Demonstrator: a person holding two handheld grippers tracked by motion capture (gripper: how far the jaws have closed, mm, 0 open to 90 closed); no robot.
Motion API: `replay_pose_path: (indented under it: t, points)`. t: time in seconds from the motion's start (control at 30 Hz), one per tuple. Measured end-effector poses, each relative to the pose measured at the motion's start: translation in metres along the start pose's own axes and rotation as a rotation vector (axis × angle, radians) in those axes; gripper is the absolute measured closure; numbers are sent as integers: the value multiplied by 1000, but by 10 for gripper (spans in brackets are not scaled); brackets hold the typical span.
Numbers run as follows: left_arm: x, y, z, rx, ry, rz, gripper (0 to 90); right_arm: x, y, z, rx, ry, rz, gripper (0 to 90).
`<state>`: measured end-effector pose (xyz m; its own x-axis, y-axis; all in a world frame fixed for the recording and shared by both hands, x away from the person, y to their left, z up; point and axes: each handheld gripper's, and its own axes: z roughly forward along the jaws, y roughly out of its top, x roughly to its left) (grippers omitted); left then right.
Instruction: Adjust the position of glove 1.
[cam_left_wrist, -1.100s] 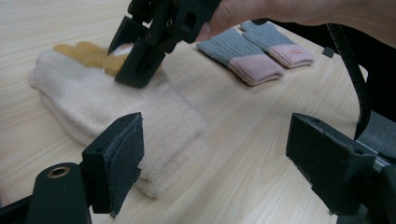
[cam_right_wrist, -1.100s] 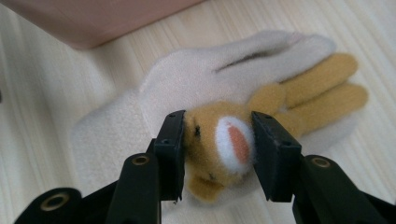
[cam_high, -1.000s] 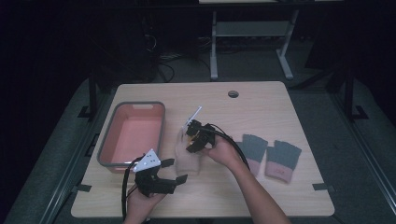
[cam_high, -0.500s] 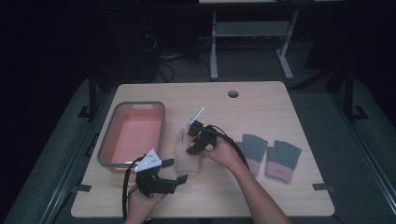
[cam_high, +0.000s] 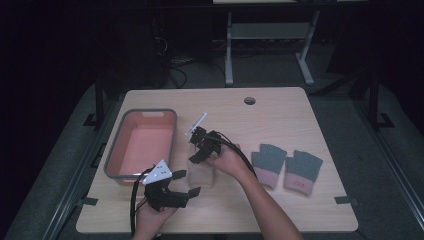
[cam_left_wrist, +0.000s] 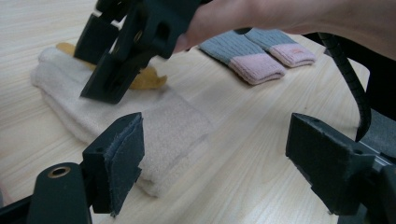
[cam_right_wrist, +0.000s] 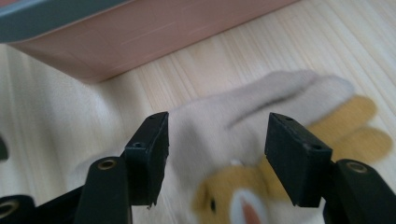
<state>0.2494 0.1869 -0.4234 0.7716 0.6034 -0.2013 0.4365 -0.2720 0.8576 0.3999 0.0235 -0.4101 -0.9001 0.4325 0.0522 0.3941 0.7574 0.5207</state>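
Nothing is lying in the pink bin (cam_high: 142, 145) near the tabletop's left edge yet: both the left gripper (cam_high: 181, 182) and right gripper (cam_high: 196, 150) are hovering with jaws apart over the cream glove (cam_left_wrist: 116, 116) mid-tabletop, while the grey-and-pink gloves (cam_high: 285, 165) are waiting toward the right edge.

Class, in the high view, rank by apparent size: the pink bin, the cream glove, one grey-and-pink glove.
1. pink bin, clearly largest.
2. cream glove and grey-and-pink glove: similar; the cream one is partly covered, so unranked.
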Motion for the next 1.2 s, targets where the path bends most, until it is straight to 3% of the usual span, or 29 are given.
replay_pose_path:
  t: [0.23,0.4,0.7,0.8,1.1,1.2]
  points:
    - [0,0,-1,0,-3,1,194,5,10,19,63,-23,-41,342]
    - [0,0,-1,-6,-3,-1,194,6,8,31,111,-42,-51,382]
    - [-1,1,0,-2,-5,-3,194,2,-1,23,127,-53,-39,393]
    - [-1,0,2,-11,-34,-47,195,0,-9,18,127,-58,-26,392]
    - [-7,4,13,19,-34,-55,197,-7,-35,2,124,-67,18,386]
    - [-10,6,19,34,-54,-63,207,-8,-41,-1,116,-69,29,379]
